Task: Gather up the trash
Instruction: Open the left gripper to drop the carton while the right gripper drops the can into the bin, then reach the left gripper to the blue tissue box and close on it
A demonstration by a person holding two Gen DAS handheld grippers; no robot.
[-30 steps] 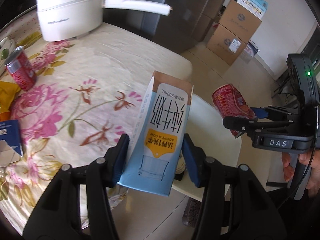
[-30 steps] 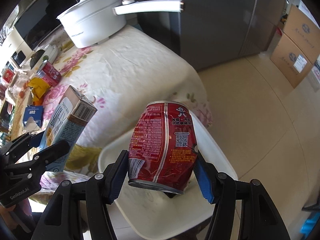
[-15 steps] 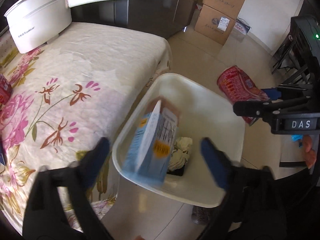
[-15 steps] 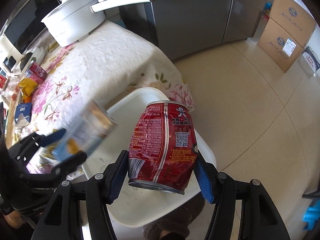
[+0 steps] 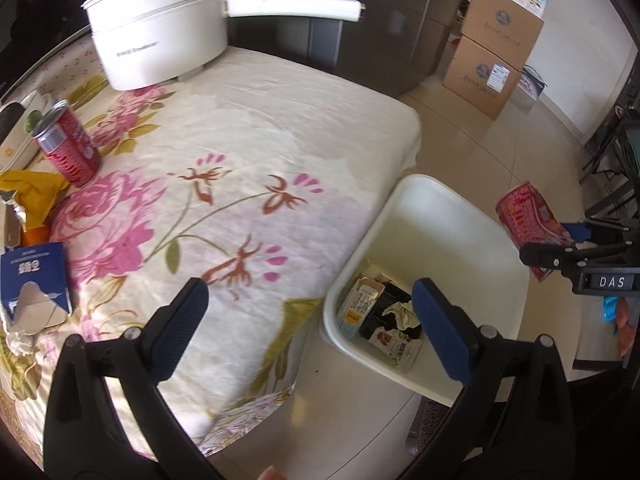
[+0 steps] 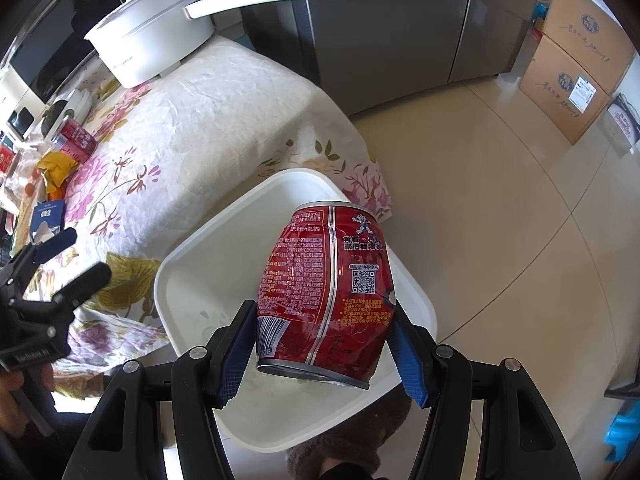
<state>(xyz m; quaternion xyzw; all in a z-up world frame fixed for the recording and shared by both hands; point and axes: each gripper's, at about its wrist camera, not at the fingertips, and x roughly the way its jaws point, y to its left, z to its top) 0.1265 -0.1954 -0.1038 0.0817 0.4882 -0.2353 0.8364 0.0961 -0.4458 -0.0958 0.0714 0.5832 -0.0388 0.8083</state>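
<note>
Between the wide-parted jaws of the left gripper (image 5: 308, 322): only the table (image 5: 248, 128) edge and the near rim of the bin (image 5: 472, 216), nothing touching the pads. Just beyond the right-hand jaw, down in the bin: a carton (image 5: 358, 310) beside crumpled scraps (image 5: 396, 334). Ahead and to the left, on the table: a can (image 5: 68, 146) and a box (image 5: 34, 280); farther ahead, a pot (image 5: 160, 36). Clamped between the right gripper's (image 6: 324, 350) jaws: a dented can (image 6: 326, 292), hanging above the bin (image 6: 208, 280), with the table off to the left.
</note>
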